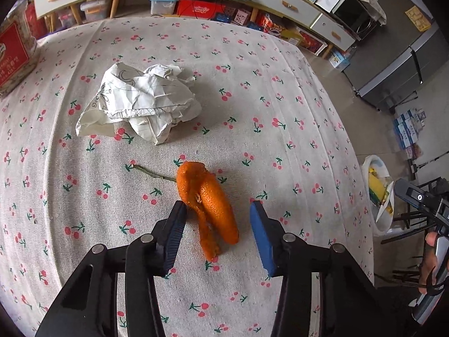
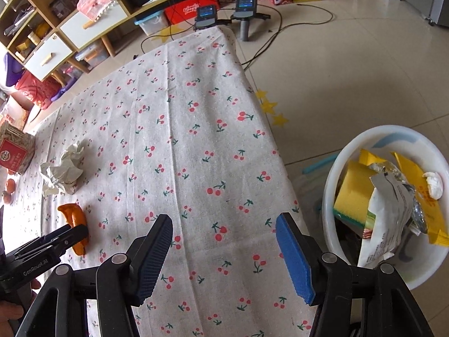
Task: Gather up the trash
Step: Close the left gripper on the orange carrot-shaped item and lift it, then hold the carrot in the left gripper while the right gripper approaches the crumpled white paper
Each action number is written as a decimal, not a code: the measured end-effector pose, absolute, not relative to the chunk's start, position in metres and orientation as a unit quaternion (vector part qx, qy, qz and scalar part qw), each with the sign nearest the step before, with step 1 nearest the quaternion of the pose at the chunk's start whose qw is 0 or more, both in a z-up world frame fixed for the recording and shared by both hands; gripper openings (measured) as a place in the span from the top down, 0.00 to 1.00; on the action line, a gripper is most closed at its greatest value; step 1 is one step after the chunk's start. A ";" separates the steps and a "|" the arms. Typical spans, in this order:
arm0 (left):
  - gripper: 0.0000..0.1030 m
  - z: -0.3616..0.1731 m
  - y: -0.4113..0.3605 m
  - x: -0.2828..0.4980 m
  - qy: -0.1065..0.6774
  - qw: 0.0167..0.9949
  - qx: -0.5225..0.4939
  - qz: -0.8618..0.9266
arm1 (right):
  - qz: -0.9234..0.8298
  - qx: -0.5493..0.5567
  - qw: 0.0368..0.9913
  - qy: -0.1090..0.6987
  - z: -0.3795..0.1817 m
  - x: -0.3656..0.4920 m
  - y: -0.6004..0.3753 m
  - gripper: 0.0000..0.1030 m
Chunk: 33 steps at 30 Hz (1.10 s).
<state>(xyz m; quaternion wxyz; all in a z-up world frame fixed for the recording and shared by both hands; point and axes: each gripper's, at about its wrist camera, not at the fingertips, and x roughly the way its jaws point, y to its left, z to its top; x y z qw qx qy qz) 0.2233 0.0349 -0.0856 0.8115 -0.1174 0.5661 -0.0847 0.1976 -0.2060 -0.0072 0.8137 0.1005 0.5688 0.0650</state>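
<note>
left gripper [image 1: 217, 209] spread around orange peel [image 1: 209, 205] on cherry-print tablecloth [image 1: 280, 98].
right gripper [image 2: 224, 229] spread, empty, over the cloth; crumpled paper [image 1: 140, 101] beyond the peel; white trash bin [image 2: 350, 154] on floor beside table.

Plenty of open cloth on the table [image 2: 196, 140] under the right gripper [image 2: 224, 252], nothing between its wide-apart fingers. The left gripper [image 1: 217, 224] has its fingers either side of the orange peel [image 1: 207, 205]. Beyond the peel a crumpled paper [image 1: 140, 101] blocks the way, and a red box [image 1: 14, 56] sits at the far left edge. The trash bin [image 2: 336, 182], pretty full, stands on the floor just off the table's right edge.
</note>
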 end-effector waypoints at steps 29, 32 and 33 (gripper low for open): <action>0.84 -0.023 0.170 0.168 0.501 0.850 -0.165 0.015 | 0.141 0.070 0.829 0.537 0.022 0.191 -0.118 0.36; 0.84 -0.021 0.189 0.158 0.497 0.851 -0.170 0.031 | 0.150 0.033 0.834 0.529 0.023 0.191 -0.088 0.36; 0.84 -0.020 0.194 0.155 0.495 0.851 -0.171 0.035 | 0.158 0.025 0.835 0.527 0.022 0.191 -0.078 0.36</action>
